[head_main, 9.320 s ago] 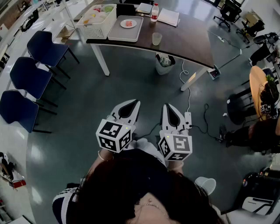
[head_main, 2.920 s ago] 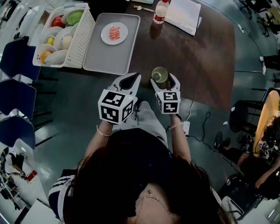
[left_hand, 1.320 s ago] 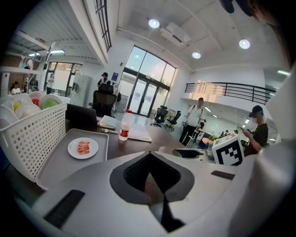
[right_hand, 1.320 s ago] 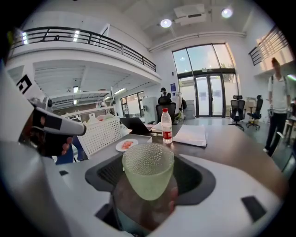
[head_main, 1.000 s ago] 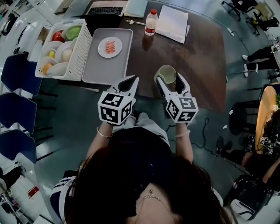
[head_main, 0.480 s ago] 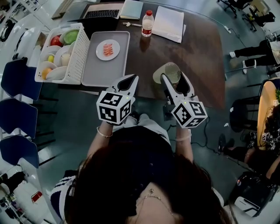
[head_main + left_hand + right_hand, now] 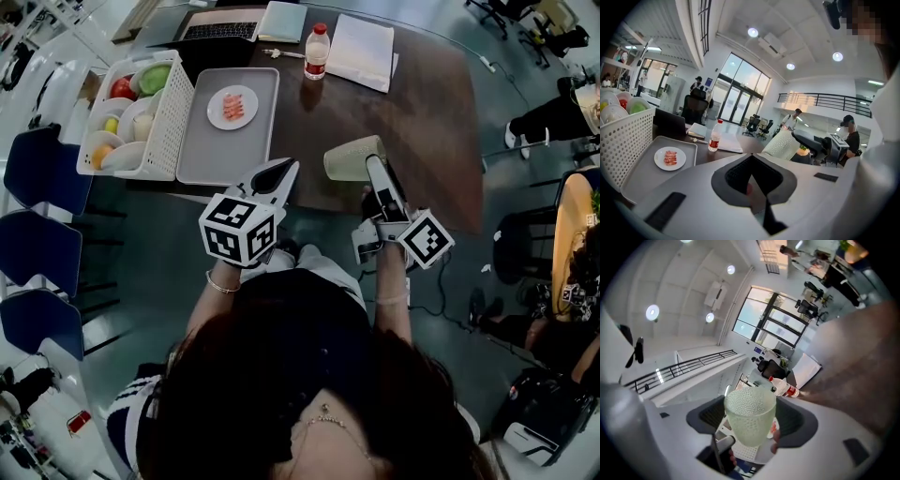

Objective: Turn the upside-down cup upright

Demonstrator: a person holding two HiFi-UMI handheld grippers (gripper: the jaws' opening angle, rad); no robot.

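Your right gripper (image 7: 373, 167) covers part of the cup (image 7: 345, 157) in the head view. The laptop (image 7: 220, 30) is cut by its top edge. You cannot tell what lies on the plate (image 7: 232, 106): too small.

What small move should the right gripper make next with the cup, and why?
Probably roll the right gripper until the mouth of the cup faces up. The cup is clamped in its jaws, lying about sideways above the table, not upright yet.

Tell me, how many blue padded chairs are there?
3 blue padded chairs, in a row left of the dark wooden table: one beside the white plastic basket, one below it, one lowest near the picture's edge. Others may lie outside the frame.
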